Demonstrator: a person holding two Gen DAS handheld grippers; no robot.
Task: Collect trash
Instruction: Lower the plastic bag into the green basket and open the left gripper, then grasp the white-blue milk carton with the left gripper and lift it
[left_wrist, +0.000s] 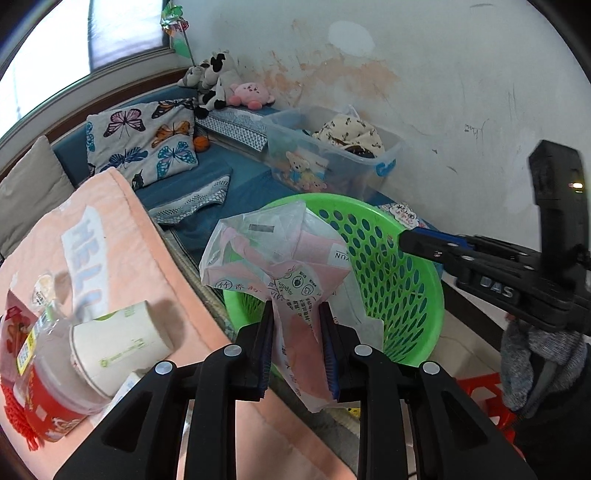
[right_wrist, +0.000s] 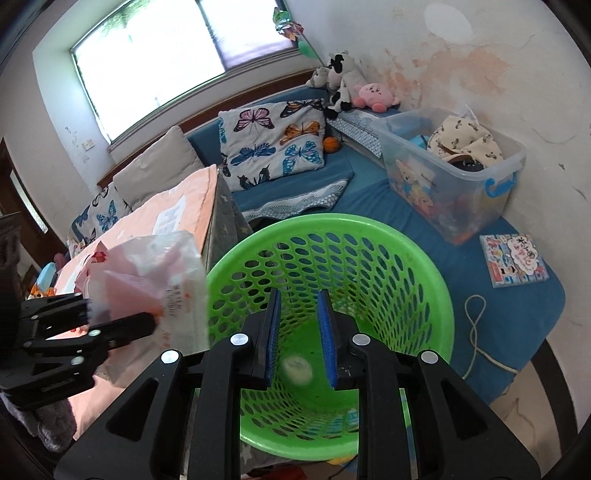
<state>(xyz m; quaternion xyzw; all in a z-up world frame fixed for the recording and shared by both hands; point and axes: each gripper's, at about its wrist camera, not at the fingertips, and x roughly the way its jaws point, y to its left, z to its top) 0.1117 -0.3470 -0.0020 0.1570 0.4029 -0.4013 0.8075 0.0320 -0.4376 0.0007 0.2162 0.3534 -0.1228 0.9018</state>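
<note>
A lived-in room with a stained white wall, a window and blue cushioned seating surrounds a green perforated basket (right_wrist: 332, 236), the landmark for everything here. To the left of the basket stands a table under a peach cloth (left_wrist: 122, 236); on it, at the far left, lie a paper cup (left_wrist: 118, 343) on its side and a red-labelled clear tub (left_wrist: 48, 384), rubbish not yet gathered. Just left of the basket and partly over its near rim, the left gripper (left_wrist: 297, 343) pinches a crumpled pink-and-white plastic wrapper (left_wrist: 273, 254), its blue pads pressed into the wrapper's neck while the bulk billows above. Over the basket's mouth hangs the right gripper (right_wrist: 298, 339), jaws a little apart and holding nothing; through the gap a pale round piece of rubbish (right_wrist: 297, 371) shows blurred, low inside the basket. Behind and to the right of the basket sit a clear storage box (right_wrist: 491, 184) of clothes and a picture book (right_wrist: 513, 258) on the blue mat.

The step in hand looks like dropping the wrapper in. Doing it well means carrying the wrapper fully past the rim before letting go, since so light a thing may drift or catch on the edge; the empty gripper is best drawn aside first, and the release made low inside the mouth.
</note>
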